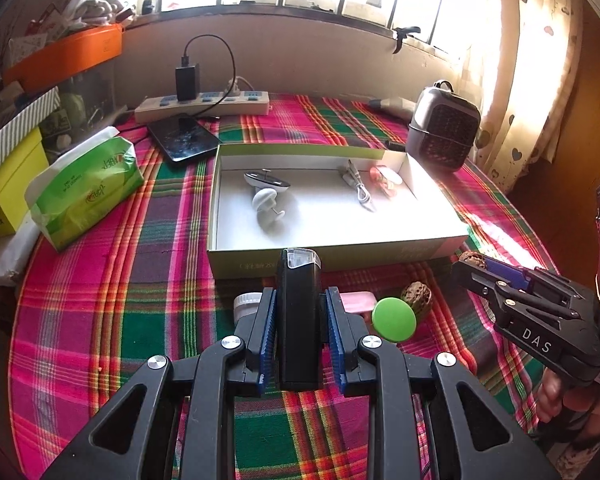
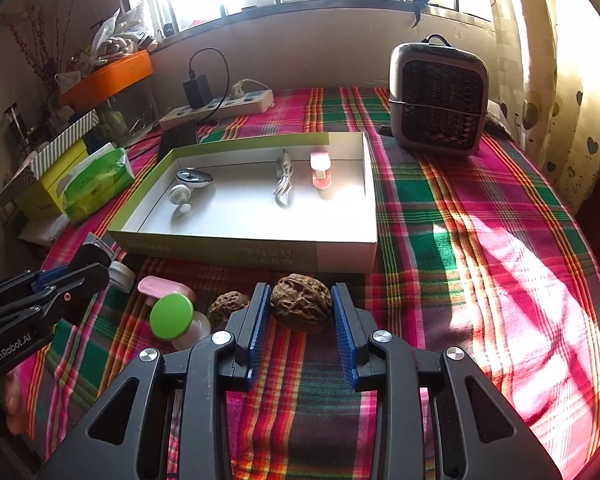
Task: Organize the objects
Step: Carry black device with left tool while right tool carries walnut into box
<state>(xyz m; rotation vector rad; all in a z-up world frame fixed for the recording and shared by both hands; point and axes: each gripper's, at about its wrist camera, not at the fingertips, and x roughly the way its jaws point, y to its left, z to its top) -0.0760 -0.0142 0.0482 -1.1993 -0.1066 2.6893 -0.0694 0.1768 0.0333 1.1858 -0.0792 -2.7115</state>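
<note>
On a bench (image 2: 480,216) draped in a red-and-green plaid cloth, a shallow open box (image 2: 244,246) sits below a bright window. Inside the box lie a white-and-dark gadget (image 2: 186,188) at its left end, a coiled white cable (image 2: 283,184) near the middle and a pink clip-like item (image 2: 321,170) toward the right, all well apart from one another.

The left tool (image 1: 299,312) is clamped on a black rectangular device with a clear cap (image 1: 299,312), held upright just in front of the box's near wall. The right tool (image 2: 301,308) holds a walnut (image 2: 301,308) between its blue pads (image 2: 260,320), also close to the near wall.

On the cloth in front of the box rest a second walnut (image 2: 226,304), a green round lid (image 2: 171,317) leaning on a pale jar, a pink case (image 2: 164,286) and a small white cap (image 2: 121,274); whether the lid and the second walnut touch cannot be told.

To the left of the box lie a green tissue pack (image 1: 88,192) and yellow cartons (image 1: 10,196). Behind it are a power strip (image 1: 202,104) with a black charger plugged in and a dark phone (image 1: 184,140). A small grey fan heater (image 2: 440,96) stands at the far right.
</note>
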